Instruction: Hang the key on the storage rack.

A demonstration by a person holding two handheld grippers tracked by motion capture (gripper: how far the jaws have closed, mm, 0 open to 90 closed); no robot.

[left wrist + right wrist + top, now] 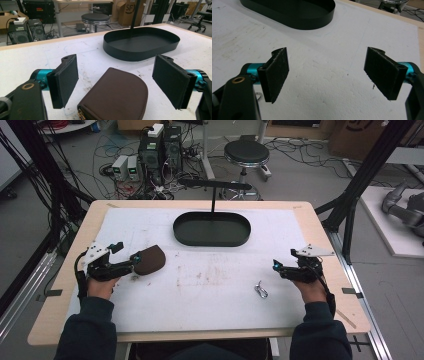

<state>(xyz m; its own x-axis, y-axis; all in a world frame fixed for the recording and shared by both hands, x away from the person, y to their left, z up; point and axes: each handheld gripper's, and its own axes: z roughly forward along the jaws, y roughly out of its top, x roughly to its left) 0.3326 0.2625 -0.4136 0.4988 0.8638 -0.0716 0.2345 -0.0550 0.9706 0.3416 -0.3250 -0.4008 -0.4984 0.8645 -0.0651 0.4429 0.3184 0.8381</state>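
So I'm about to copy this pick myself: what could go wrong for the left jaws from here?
The brown pouch lies flat between the open jaws of the left gripper, apart from both pads; closing too high might skim its rounded top. A closing pad could push it across the white mat instead of gripping it. The black tray has an upright post that a carried pouch might clip.

pouch: brown smooth leather | tray: black matt metal | clip: shiny metal
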